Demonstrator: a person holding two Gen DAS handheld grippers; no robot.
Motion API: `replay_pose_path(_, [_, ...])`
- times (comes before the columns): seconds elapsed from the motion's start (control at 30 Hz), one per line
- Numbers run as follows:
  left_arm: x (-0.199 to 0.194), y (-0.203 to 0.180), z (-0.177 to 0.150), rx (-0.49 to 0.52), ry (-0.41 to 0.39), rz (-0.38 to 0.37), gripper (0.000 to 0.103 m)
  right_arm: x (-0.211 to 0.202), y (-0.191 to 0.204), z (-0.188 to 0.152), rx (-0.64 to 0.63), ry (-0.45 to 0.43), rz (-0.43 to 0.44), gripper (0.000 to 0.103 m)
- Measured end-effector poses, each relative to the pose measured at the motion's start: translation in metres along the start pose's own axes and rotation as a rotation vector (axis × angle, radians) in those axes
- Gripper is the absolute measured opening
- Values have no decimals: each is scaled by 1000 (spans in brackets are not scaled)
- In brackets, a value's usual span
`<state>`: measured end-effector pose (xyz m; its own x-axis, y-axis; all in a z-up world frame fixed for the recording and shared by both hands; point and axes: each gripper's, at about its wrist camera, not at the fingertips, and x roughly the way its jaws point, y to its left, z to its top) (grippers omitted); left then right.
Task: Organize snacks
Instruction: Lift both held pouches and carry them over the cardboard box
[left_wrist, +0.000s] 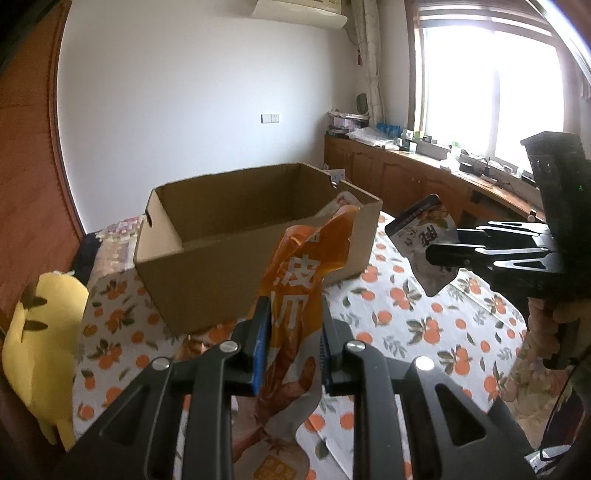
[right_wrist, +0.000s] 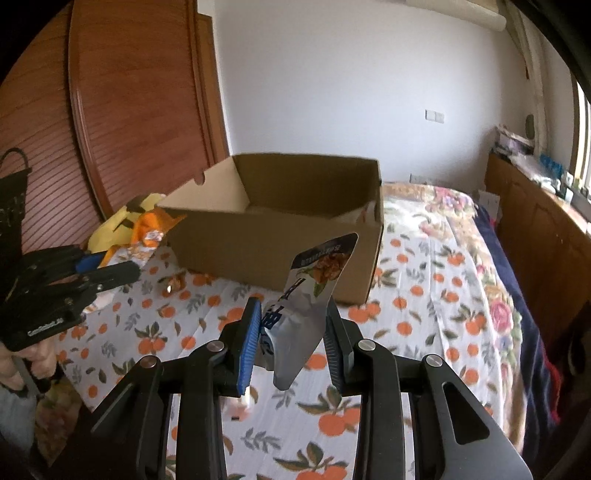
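Both packets lifted, neither yet in the box. The step in hand looks like the carry toward the cardboard box (left_wrist: 236, 236), which sits open-topped on a bed spread with an orange-print sheet (right_wrist: 424, 295).

Left hand-held gripper (left_wrist: 295, 343): fingers clamped on the orange snack bag (left_wrist: 299, 288), gripping it about mid-length. The bag stands up between the blue pads, its crumpled top reaching the level of the box rim, its lower end hanging below the fingers. It is held in front of the box's near wall, not over the opening.

Right hand-held gripper (right_wrist: 291, 332): fingers closed on the silver snack pouch (right_wrist: 310, 295), held tilted, the upper corner pointing toward the box. Also short of the opening, near the box's front corner.

Inside the box something pale shows at the bottom in the right wrist view; too dim to name. A yellow plush toy (left_wrist: 40, 339) lies on the bed to the left of the box, well clear of both grippers.

Next move, as I judge it: raise each packet above the rim, bring it forward over the opening, then part the fingers. The orange bag is long and floppy, so its hanging tail may catch on the near wall unless lifted high enough.
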<state>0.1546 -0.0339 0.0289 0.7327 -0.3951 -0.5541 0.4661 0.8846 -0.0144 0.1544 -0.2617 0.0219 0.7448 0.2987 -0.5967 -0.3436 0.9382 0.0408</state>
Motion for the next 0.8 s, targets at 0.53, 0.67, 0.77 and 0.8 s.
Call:
replay_pose_path(0.53, [41, 19, 65, 38, -47, 22, 21, 31, -9, 58, -56, -36, 27, 31])
replay_pose_path(0.67, [49, 31, 77, 3, -69, 18, 21, 44, -9, 69, -63, -39, 36, 31])
replay_pose_path(0.77, [57, 39, 82, -5, -73, 28, 21, 54, -7, 76, -70, -42, 47, 31])
replay_pose_path(0.8, [60, 41, 83, -6, -72, 32, 21, 58, -6, 78, -71, -41, 51, 31])
